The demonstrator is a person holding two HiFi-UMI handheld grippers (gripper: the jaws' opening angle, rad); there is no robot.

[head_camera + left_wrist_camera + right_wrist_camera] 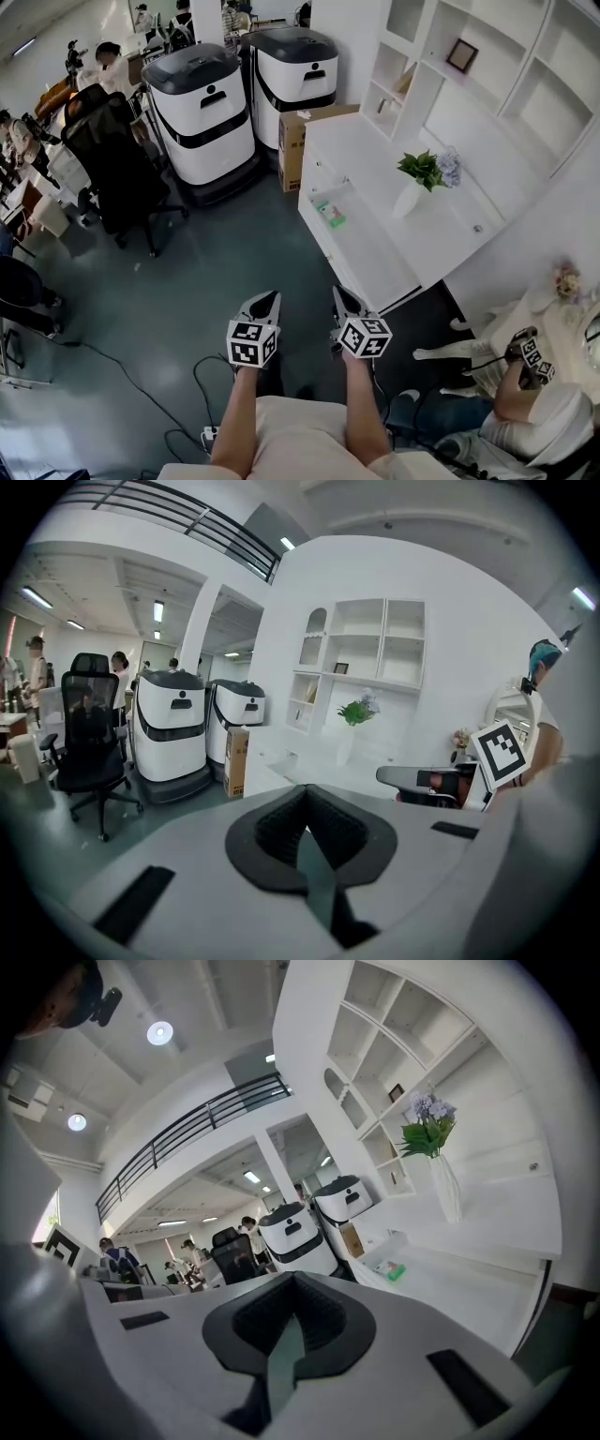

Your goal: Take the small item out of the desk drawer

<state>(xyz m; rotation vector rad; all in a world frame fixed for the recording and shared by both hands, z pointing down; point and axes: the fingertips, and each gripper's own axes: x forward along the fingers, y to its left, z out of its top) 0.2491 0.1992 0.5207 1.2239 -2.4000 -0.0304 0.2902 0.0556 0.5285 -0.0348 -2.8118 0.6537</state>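
Observation:
The white desk (441,234) stands ahead and to the right, with a top drawer (349,199) pulled open on its left side. In the drawer lies a small green item (331,217), which the right gripper view shows too as a small green item (392,1270). My left gripper (272,294) and right gripper (339,291) hang side by side over the grey floor, well short of the desk. Both point towards it. Each has its jaws together with nothing between them, as seen in the left gripper (305,791) and right gripper (295,1277) views.
A vase of green and pale flowers (419,183) stands on the desk under white wall shelves (469,84). Two white robots (202,112), a cardboard box (295,141) and a black office chair (117,159) stand to the left. A seated person (525,403) is at lower right. Cables (187,412) cross the floor.

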